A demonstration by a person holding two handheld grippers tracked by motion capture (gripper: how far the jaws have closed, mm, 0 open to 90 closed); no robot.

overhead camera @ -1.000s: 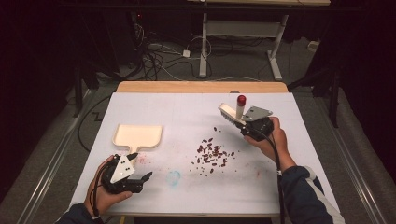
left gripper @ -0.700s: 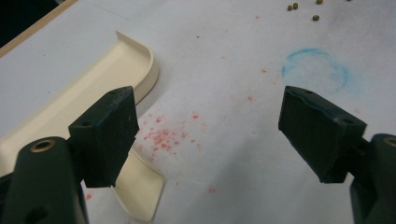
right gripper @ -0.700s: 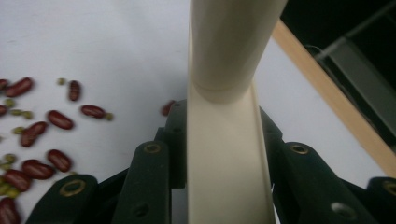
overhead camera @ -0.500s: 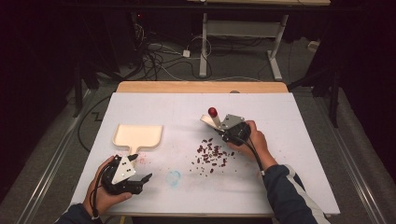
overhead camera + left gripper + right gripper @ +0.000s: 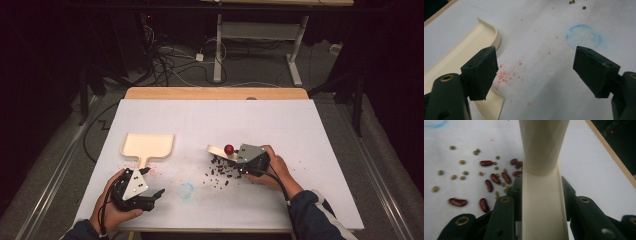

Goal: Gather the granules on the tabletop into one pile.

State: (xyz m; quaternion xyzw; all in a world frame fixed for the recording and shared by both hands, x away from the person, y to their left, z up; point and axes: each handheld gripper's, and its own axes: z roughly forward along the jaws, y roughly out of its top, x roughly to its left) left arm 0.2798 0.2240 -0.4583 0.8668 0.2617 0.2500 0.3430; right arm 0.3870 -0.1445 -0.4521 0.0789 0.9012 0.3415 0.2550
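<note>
A cream dustpan (image 5: 147, 144) lies at the left of the white table top, its handle toward me; its rim (image 5: 461, 50) rises beside the left jaw. My left gripper (image 5: 150, 197) (image 5: 535, 67) rests open just below that handle, with nothing between the jaws. Red and green beans (image 5: 220, 172) (image 5: 496, 178) are scattered mid-table. My right gripper (image 5: 236, 160) (image 5: 541, 187) is shut on the handle of a cream sweeping tool (image 5: 216, 149) (image 5: 544, 150). The tool's head sits low at the top edge of the beans. A red knob (image 5: 229, 149) shows by the tool.
A blue ring mark (image 5: 185, 190) (image 5: 584, 37) and red specks (image 5: 506, 75) stain the sheet between the two grippers. The table's wooden far edge (image 5: 215, 93) borders a floor with cables (image 5: 170, 65) and a desk frame (image 5: 295, 55).
My right hand has carried the cream tool leftward and down, from the right back of the table to the bean pile. The left gripper has stayed where it was.
</note>
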